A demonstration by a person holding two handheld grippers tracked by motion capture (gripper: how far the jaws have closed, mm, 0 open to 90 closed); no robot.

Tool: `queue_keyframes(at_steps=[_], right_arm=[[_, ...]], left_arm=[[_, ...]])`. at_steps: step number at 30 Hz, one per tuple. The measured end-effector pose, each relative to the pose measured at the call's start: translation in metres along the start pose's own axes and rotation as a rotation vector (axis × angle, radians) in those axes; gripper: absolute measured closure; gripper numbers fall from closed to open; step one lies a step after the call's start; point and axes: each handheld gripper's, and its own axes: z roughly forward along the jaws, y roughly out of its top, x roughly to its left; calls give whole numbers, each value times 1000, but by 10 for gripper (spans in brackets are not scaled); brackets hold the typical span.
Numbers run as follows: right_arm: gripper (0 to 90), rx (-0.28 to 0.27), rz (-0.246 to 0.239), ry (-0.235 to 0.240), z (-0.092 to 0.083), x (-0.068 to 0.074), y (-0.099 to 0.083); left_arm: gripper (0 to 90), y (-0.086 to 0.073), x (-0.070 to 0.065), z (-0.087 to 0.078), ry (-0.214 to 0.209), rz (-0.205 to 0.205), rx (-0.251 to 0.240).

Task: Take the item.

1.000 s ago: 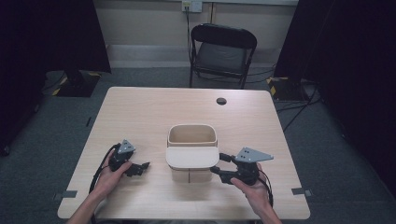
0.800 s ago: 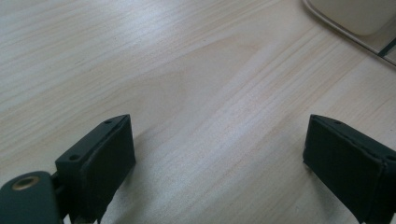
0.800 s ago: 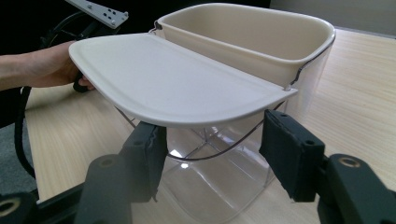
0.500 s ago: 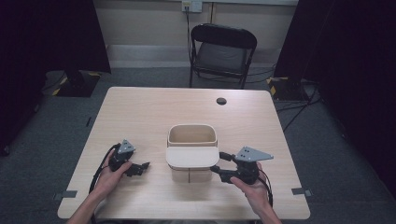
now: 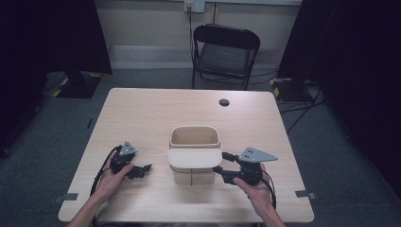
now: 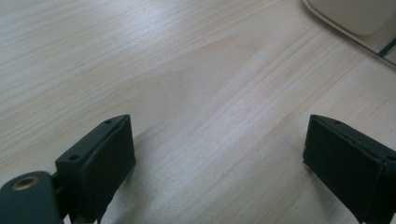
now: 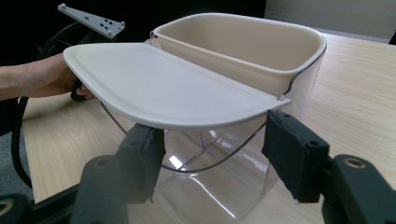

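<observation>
A clear plastic bin [image 5: 193, 177] with a cream inner tub [image 5: 194, 137] stands mid-table. Its cream lid [image 5: 195, 157] is swung out level toward me. My right gripper [image 5: 218, 170] lies at the bin's right front corner. In the right gripper view its jaws have just been opening and stand apart under the lid [image 7: 154, 84], either side of the clear wall [image 7: 210, 186] and a thin wire, pressing nothing. My left gripper [image 5: 145, 169] rests on the table left of the bin, open with bare wood between its pads [image 6: 102, 158].
A small black round cap [image 5: 224, 102] sits in the table's far right part. A black folding chair [image 5: 226, 52] stands behind the table [image 5: 142, 113]. Cables trail from both grippers toward the near edge. The other hand [image 7: 42, 79] shows beyond the lid.
</observation>
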Motion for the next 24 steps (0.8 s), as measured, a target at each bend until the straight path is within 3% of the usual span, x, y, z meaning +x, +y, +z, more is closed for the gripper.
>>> queue_keyframes(at_steps=[24], right_arm=[[381, -11, 4, -9, 2, -1, 6]], left_arm=[[83, 0, 0, 0, 1, 0, 0]])
